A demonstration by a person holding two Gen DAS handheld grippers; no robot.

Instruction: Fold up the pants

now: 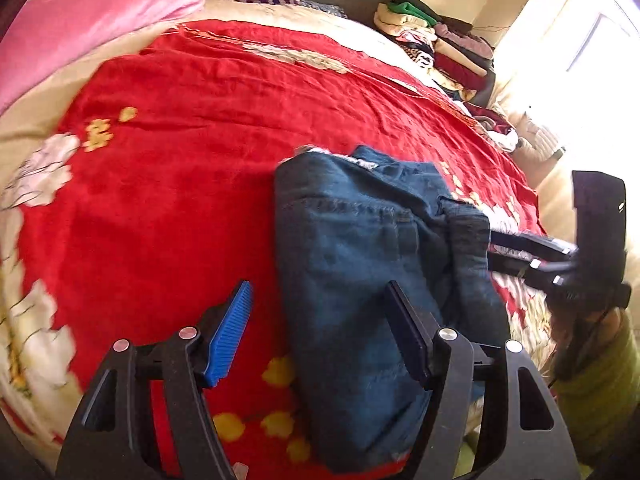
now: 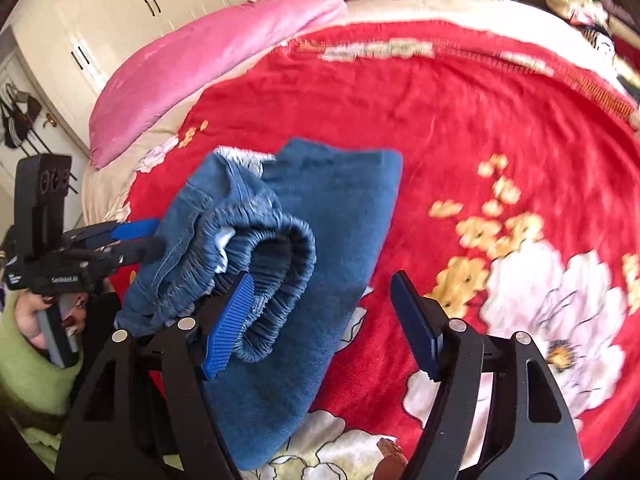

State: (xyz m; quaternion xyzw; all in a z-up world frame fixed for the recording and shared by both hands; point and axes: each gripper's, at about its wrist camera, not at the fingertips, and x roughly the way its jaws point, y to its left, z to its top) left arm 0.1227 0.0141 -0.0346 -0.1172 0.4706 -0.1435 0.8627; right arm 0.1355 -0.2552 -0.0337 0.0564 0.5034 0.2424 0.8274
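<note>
Left gripper (image 1: 320,332) is released, fingers spread wide, one over the folded pants (image 1: 360,280), the other over the red blanket (image 1: 200,120). Right gripper (image 2: 324,324) is likewise spread, gripping nothing; its left finger lies against the elastic waistband (image 2: 276,248), and the pants reach ahead and to its left. Beyond both lie a pink quilt (image 2: 208,64) and, far right of the left gripper, stacked clothes (image 1: 440,48).

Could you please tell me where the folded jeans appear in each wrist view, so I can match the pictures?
Left wrist: jeans lie centre-right, running toward the bottom edge.
Right wrist: jeans lie centre-left, elastic waistband nearest the camera.
Shared landmark: the pink quilt at upper left.
</note>
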